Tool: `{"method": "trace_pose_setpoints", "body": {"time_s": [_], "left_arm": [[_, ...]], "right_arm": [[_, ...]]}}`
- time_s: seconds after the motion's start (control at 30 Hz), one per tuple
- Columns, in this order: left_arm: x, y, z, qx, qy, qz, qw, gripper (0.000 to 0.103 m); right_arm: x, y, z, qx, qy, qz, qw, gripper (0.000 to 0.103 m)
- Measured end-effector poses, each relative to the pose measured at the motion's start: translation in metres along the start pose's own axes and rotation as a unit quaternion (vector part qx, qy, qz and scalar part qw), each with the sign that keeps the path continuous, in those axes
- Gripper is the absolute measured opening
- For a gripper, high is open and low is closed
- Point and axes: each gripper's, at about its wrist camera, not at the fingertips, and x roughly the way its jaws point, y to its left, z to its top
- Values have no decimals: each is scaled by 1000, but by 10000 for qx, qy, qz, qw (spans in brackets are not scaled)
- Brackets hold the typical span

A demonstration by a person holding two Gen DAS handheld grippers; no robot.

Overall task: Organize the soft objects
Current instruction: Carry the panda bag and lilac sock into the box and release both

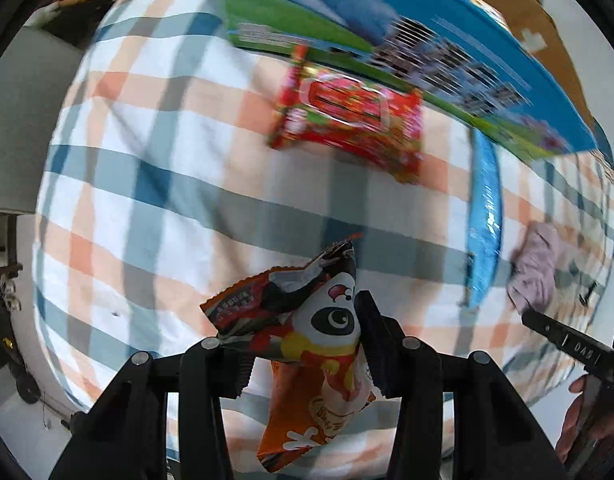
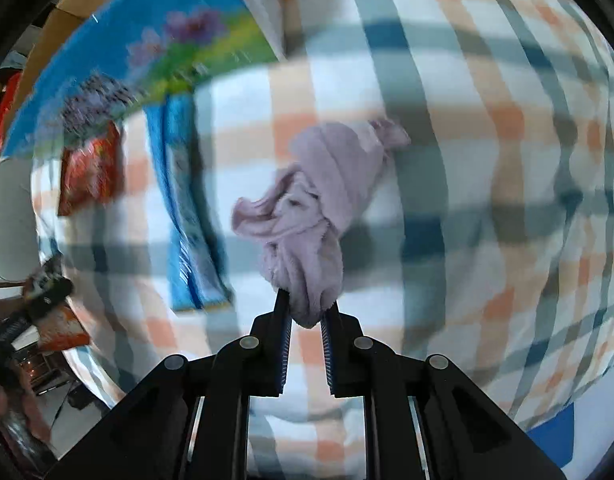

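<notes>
A: Judging from how things lie, both hands are loaded and nothing looks finally placed. An orange snack packet [image 1: 307,344] with a panda face is pinched between the fingers of the left gripper [image 1: 307,344], above the checked cloth [image 1: 147,160]. A lilac plush cloth [image 2: 311,208] is clamped by one end between the closed fingers of the right gripper [image 2: 307,312], the rest of it draped forward over the checks.

B: And what is left to be sorted?

A: A red snack packet [image 1: 347,120] is seen lying on the cloth just in front of a large blue box [image 1: 387,20], and a long blue wrapped pack [image 1: 485,216] lies beside it, nearer the plush cloth. It is judged that the work is midway at best; no container or pile for the soft things can be picked out.

B: What cannot be made out?

A: Both views are smeared by motion, so print on the box and packets cannot be read. The lower end of the orange packet is hidden behind the left fingers. Whether the plush cloth is touching the checked cloth or hanging clear cannot be told. Clutter at the edges is too dark and small to be named.
</notes>
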Motion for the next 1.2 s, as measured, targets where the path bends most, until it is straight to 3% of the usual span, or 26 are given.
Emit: {"method": "trace_pose_setpoints", "body": {"time_s": [0.07, 0.13, 0.23, 0.3, 0.33, 0.47, 0.63, 0.77, 0.83, 1.2], "left_arm": [[5, -13, -3, 114, 53, -75, 9999, 43], [9, -21, 0, 196, 88, -178, 9996, 43], [23, -41, 4, 368, 157, -292, 9988, 43], [36, -50, 25, 452, 240, -315, 9982, 45], [43, -49, 31, 475, 298, -308, 9980, 45], [65, -43, 38, 520, 546, -310, 9967, 47], [68, -57, 38, 819, 584, -216, 9947, 57], [70, -70, 30, 984, 459, 75, 9941, 52], [73, -79, 28, 978, 412, 173, 9942, 45], [7, -75, 12, 804, -119, 121, 9966, 42]], "right_arm": [[5, -11, -9, 69, 174, 66, 9998, 28], [-1, -25, -14, 337, 139, 176, 9992, 44], [-24, -38, -22, 638, -198, 309, 9973, 52], [-37, -39, -24, 686, -456, 388, 9958, 57], [-39, -36, -12, 666, -484, 381, 9959, 58], [-37, -15, 34, 625, -467, 201, 9967, 58], [-9, -21, 74, 788, -71, 55, 9969, 58], [1, -17, 78, 911, -5, 143, 9957, 51], [1, -15, 77, 893, 12, 187, 9958, 33], [-20, 31, 63, 367, -157, -51, 9992, 24]]}}
